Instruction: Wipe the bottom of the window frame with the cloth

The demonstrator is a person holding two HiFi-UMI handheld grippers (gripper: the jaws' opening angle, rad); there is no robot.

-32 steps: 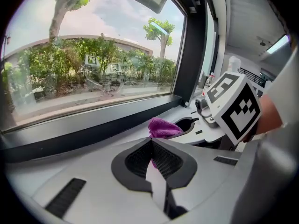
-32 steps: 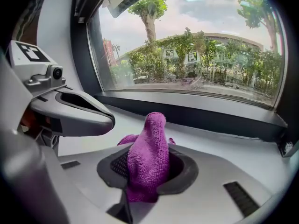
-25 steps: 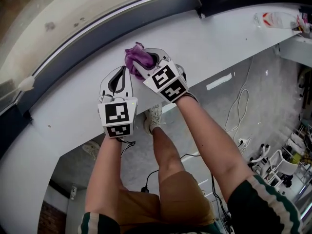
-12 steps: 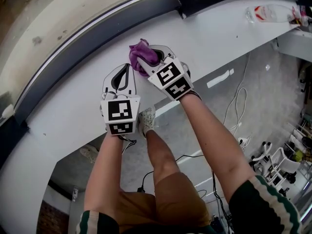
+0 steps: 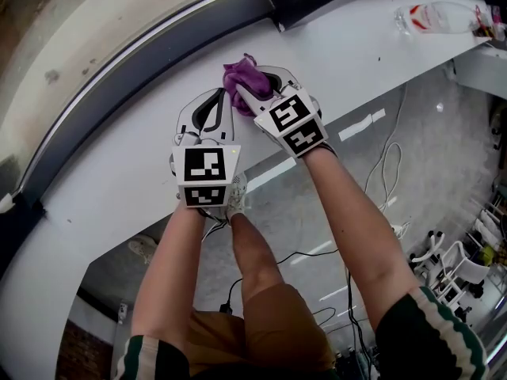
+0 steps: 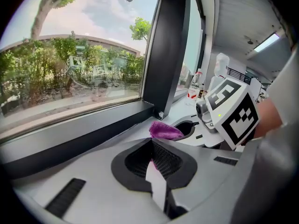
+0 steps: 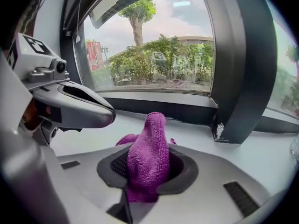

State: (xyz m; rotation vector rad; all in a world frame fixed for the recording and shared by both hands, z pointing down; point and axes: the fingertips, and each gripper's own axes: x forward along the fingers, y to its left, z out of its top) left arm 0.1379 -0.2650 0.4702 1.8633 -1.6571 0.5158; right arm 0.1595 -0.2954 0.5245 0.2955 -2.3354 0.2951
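White sill (image 5: 103,188) lying below dark frame (image 5: 142,58). Right gripper (image 5: 252,95) pinching purple cloth (image 5: 242,76) on sill near frame. Left gripper (image 5: 215,101) resting just beside, jaws pressed together, empty.

Your head camera looks steeply down from above your arms, taking in the white sill (image 5: 380,54), the dark window frame (image 5: 158,50) and the floor (image 5: 428,157) well below. The camera on your left gripper (image 5: 215,97) sits low behind its jaws. It faces along the sill toward the glass, with the frame close. The camera on your right gripper (image 5: 255,84) also sits low and faces the frame's upright post (image 7: 243,78) from nearby. All three views share the purple cloth (image 5: 242,76) and the sill. Each gripper camera catches the other gripper at its edge.
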